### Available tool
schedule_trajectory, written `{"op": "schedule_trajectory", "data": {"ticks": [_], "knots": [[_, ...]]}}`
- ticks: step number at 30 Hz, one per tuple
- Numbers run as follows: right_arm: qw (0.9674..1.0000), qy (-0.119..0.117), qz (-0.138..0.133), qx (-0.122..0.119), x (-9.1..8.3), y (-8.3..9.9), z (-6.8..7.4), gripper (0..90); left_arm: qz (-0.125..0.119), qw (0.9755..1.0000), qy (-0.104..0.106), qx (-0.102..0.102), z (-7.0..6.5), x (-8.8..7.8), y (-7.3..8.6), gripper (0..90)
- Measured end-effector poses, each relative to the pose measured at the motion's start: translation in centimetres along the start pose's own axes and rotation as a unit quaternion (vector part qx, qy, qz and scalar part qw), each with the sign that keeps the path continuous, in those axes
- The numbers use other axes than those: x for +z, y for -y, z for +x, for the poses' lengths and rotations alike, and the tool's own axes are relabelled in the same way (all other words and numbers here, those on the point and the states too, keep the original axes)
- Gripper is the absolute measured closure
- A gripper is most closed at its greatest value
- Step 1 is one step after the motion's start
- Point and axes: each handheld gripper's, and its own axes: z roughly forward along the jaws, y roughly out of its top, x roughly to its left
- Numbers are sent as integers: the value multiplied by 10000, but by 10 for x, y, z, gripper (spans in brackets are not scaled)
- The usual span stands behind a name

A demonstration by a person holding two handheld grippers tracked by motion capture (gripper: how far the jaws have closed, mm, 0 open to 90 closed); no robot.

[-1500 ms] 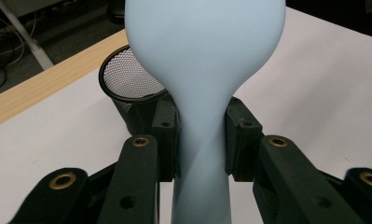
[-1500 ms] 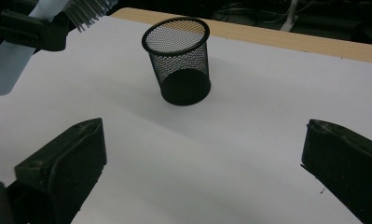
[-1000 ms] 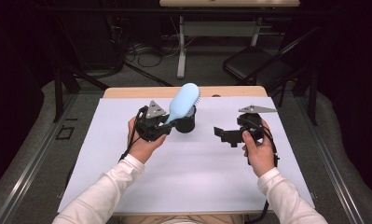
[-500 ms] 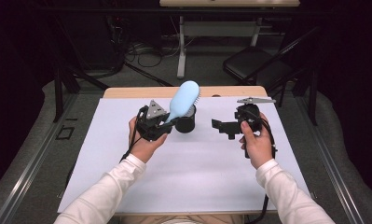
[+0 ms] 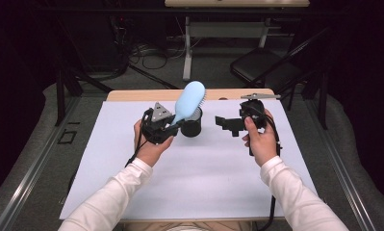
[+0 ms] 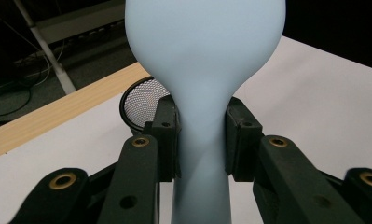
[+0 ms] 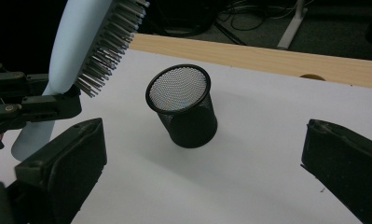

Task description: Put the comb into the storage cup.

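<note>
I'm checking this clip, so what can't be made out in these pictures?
- Hairbrush: its bristles face away in the left gripper view, and the frame's edges cut off its top and handle end.
- Mesh cup: partly behind the left claw there.
- Right claw: frame edges crop its jaws in the right gripper view.

Bright table, dark surroundings, sharp focus

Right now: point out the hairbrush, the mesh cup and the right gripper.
hairbrush [image 6: 203, 70], left gripper view, on its smooth blue back.
mesh cup [image 7: 193, 126], right gripper view, on its black side wall.
right gripper [image 5: 226, 125], high view, between its open jaw tips.
</note>
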Motion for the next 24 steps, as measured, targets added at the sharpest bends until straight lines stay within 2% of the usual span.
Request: {"op": "schedule_trajectory", "data": {"ticks": [8, 24], "knots": [[9999, -8, 60, -85, 7, -10, 5, 0, -27, 10000, -24, -13, 0, 2, 0, 698], [9997, -205, 131, -47, 17, -24, 16, 0, -15, 10000, -15, 15, -2, 7, 1, 697]]}}
